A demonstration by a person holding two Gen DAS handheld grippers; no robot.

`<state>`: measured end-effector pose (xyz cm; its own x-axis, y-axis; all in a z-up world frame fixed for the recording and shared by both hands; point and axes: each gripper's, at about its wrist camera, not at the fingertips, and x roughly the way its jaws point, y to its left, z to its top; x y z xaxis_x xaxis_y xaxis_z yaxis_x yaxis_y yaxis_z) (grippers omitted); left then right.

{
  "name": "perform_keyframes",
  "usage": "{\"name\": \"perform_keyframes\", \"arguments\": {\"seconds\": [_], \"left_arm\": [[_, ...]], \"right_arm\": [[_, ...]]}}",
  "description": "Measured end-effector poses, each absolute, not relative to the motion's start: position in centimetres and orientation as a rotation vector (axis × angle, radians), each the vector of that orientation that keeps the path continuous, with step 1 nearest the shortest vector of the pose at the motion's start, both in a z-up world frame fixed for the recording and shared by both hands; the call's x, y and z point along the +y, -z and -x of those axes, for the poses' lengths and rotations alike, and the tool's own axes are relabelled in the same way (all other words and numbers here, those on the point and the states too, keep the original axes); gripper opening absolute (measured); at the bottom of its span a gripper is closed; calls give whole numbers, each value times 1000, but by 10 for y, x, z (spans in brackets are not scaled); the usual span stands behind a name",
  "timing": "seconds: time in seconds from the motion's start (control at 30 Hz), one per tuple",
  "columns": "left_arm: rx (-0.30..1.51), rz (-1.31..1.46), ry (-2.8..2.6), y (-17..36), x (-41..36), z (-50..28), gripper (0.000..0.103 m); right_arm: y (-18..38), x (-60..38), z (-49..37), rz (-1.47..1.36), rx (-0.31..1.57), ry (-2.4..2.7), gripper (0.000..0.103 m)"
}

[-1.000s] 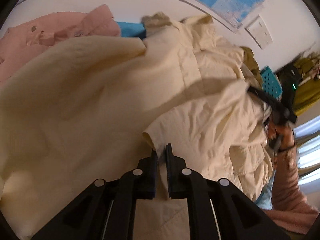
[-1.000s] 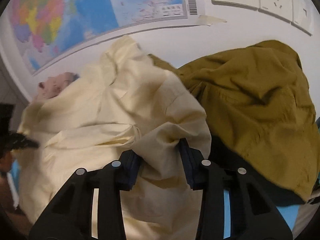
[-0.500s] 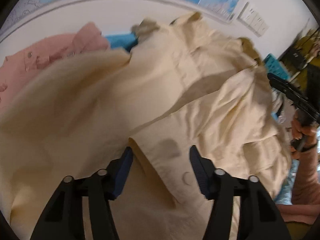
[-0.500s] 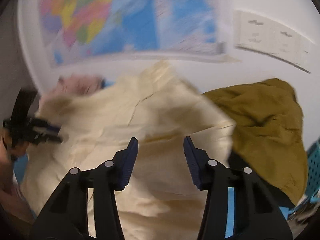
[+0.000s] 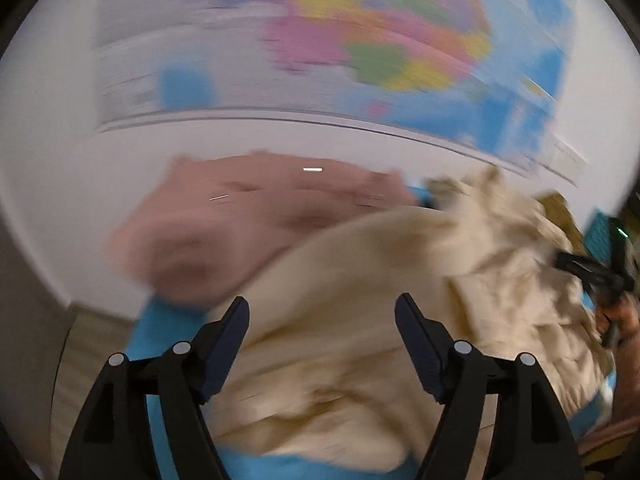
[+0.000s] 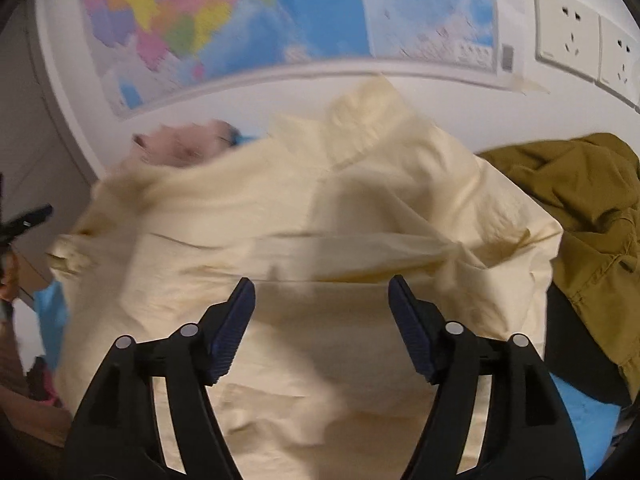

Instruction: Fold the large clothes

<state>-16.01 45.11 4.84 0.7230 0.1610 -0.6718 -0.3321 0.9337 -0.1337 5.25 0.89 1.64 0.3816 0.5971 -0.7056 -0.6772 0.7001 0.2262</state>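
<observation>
The left tool stands with its jaws wide and opening further, nothing pinched between them; the cream garment lies below and beyond the gap. That garment spreads from the picture's centre out to 3 o'clock, rumpled, over a blue-covered worktop whose bare strip shows at 8 o'clock. At 10 o'clock from the tool a pink garment lies against the wall, touching the cream one's far edge. This view is badly smeared, so finer detail is hard to read. At 3 o'clock the other tool shows as a dark shape with a hand behind it.

In the right wrist view the right tool is likewise spread and opening, its pads clear of the cloth, with the cream garment filling the middle of the picture under it. An olive garment is heaped at 3 o'clock, its edge touching the cream one. A wall map hangs at 12 o'clock, and wall sockets sit at 2 o'clock.
</observation>
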Motion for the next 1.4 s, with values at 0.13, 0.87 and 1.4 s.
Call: {"name": "perform_keyframes", "arguments": {"seconds": [0.13,0.87,1.4], "left_arm": [[795,322,-318,-16,477,181,73],[554,-182,-171,-146,345,131,3],[866,-115,304,-40,216,3,4]], "right_arm": [[-22,28,-37,100,848,-893,76],[-33,17,-5,26,812,-944,78],[-36,-14,14,27,805,-935,78]]}}
